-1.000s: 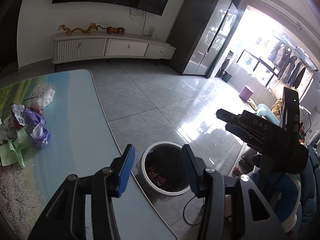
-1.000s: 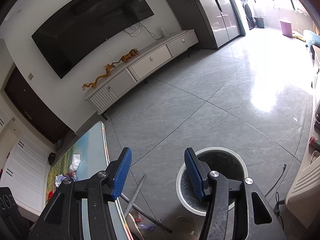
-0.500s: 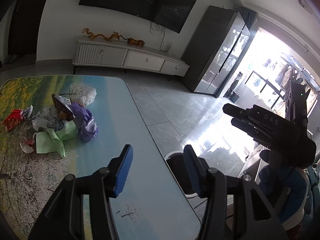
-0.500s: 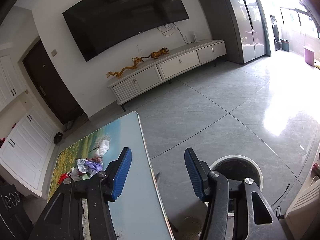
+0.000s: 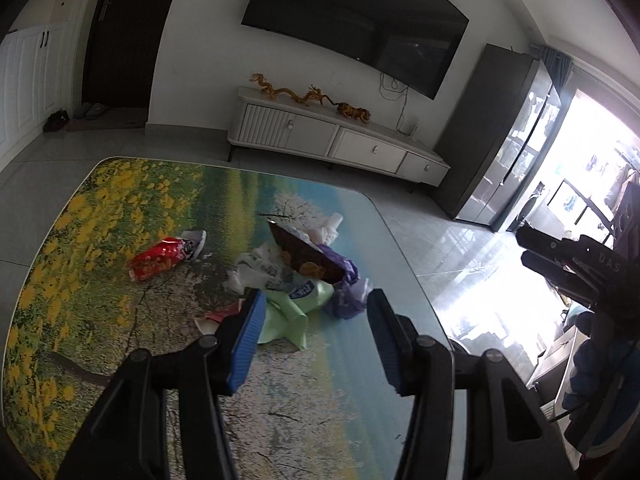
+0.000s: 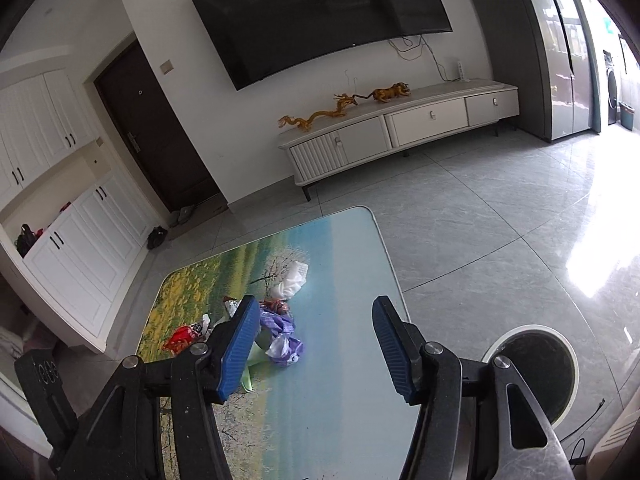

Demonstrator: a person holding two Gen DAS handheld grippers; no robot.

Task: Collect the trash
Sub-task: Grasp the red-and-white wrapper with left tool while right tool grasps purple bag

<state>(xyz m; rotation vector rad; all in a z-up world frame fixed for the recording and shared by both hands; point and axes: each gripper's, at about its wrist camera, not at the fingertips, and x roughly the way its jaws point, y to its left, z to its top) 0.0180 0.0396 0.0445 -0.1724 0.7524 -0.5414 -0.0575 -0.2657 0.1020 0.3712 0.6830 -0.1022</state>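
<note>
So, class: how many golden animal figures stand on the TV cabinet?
3. On the cabinet, two dragons stand at the left end: one, one. A tiger stands to their right, near the middle. None seems hidden.

the left gripper (image 5: pixel 314 334), a black frame with ribbed blue pads, tilts downward, its jaws apart with nothing between them. the right gripper (image 6: pixel 314 346), of the same black-and-blue build, also tilts downward; its jaws have just been opening and hold nothing.
</note>
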